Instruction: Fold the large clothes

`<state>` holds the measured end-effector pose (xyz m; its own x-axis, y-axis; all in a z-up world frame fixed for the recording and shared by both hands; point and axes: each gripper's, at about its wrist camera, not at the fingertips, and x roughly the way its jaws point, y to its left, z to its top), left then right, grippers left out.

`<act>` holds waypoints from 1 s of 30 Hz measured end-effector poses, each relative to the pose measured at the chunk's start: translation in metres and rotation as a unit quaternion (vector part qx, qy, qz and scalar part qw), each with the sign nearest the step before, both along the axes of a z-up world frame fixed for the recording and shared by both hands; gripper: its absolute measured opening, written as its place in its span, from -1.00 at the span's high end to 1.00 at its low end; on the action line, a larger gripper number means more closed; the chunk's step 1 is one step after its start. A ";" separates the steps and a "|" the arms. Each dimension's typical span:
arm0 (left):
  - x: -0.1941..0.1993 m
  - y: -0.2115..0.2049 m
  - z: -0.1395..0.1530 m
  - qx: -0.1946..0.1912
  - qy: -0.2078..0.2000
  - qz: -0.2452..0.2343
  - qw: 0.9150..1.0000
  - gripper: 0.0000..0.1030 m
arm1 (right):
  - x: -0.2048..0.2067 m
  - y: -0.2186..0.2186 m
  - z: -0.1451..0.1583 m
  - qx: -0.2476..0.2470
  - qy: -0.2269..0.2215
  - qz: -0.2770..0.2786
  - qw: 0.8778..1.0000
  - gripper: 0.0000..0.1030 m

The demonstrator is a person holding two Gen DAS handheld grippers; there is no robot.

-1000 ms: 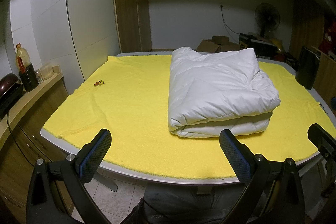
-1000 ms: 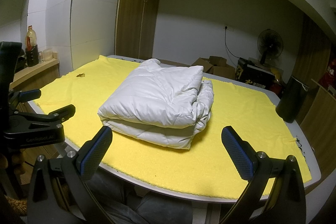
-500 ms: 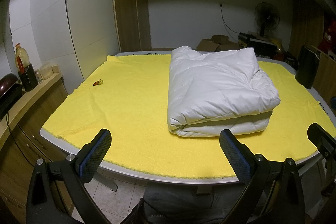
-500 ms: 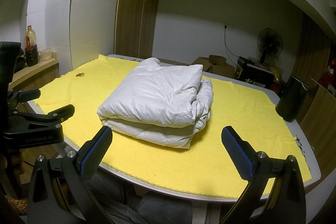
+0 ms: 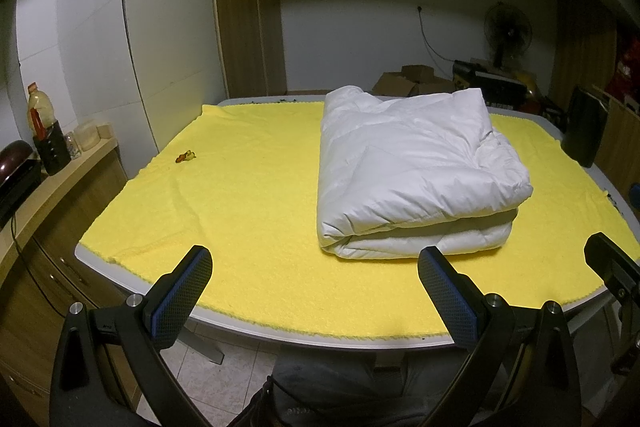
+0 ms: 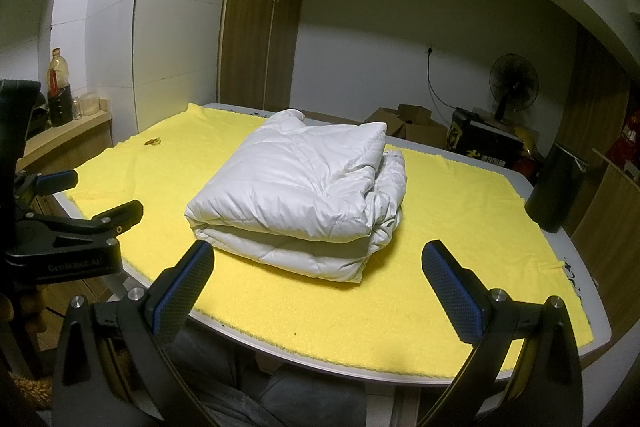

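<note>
The white padded garment (image 5: 416, 175) lies folded into a thick rectangular bundle on the yellow cloth (image 5: 248, 211) that covers the bench (image 5: 328, 341). In the left wrist view the bundle sits right of the cloth's centre, its rounded fold facing the near edge and two stacked layers visible along that side. In the right wrist view the same garment (image 6: 304, 191) lies near the middle of the cloth (image 6: 460, 227), with its bunched, looser edges turned to the right.

The left tongs (image 5: 316, 285) are open wide: both blue-padded fingers (image 5: 182, 295) stand well apart above the near edge of the bench and hold nothing. They are clear of the garment and do not touch it.

The right tongs (image 6: 318, 283) are likewise open wide, fingers (image 6: 450, 289) spread and empty, positioned above the near edge of the bench (image 6: 360, 373) and apart from the bundle. The right wrist view also shows the left tongs (image 6: 80, 203) at the left side, beside the bench corner.

A small orange-brown object (image 5: 185, 157) rests on the cloth near its far left edge, well apart from the garment. A side counter (image 5: 52, 183) to the left carries a bottle with an orange cap (image 5: 40, 111) and small jars. A dark cylindrical container (image 6: 554, 187) stands at the right edge of the bench. A standing fan (image 6: 514, 83) and cardboard boxes (image 6: 404, 125) are behind the bench near the back wall
</note>
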<state>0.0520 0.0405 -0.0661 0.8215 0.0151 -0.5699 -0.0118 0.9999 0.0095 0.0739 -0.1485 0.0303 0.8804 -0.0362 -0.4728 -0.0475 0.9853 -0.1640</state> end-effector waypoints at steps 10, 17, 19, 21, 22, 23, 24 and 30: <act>0.001 0.002 -0.001 0.000 0.002 -0.003 1.000 -0.99 | 0.000 0.000 0.000 0.000 0.000 0.000 1.000 -1.00; 0.002 0.001 -0.001 0.000 0.002 -0.003 1.000 -0.99 | -0.001 0.000 -0.001 0.000 0.001 0.000 1.000 -1.00; 0.002 0.001 -0.001 0.000 0.003 -0.004 1.000 -0.99 | 0.000 -0.001 -0.001 0.000 0.001 0.000 1.000 -1.00; 0.001 0.001 -0.001 0.000 0.003 -0.004 1.000 -0.99 | -0.001 0.000 -0.001 0.000 0.001 0.000 1.000 -1.00; 0.002 0.003 -0.001 0.000 0.003 -0.005 1.000 -0.99 | -0.001 0.000 -0.001 0.000 0.001 0.000 1.000 -1.00; 0.002 0.003 -0.001 0.000 0.003 -0.005 1.000 -0.99 | 0.000 -0.001 -0.001 0.000 0.001 0.000 1.000 -1.00; 0.002 0.003 -0.001 0.000 0.004 -0.005 1.000 -0.99 | 0.000 -0.001 -0.001 0.000 0.001 0.000 1.000 -1.00; 0.002 0.004 -0.001 0.000 0.004 -0.007 1.000 -0.99 | 0.000 -0.001 -0.001 0.000 0.001 0.001 1.000 -1.00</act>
<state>0.0538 0.0442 -0.0674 0.8166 0.0036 -0.5772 0.0025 0.9999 0.0097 0.0735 -0.1494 0.0297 0.8795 -0.0349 -0.4746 -0.0492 0.9853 -0.1637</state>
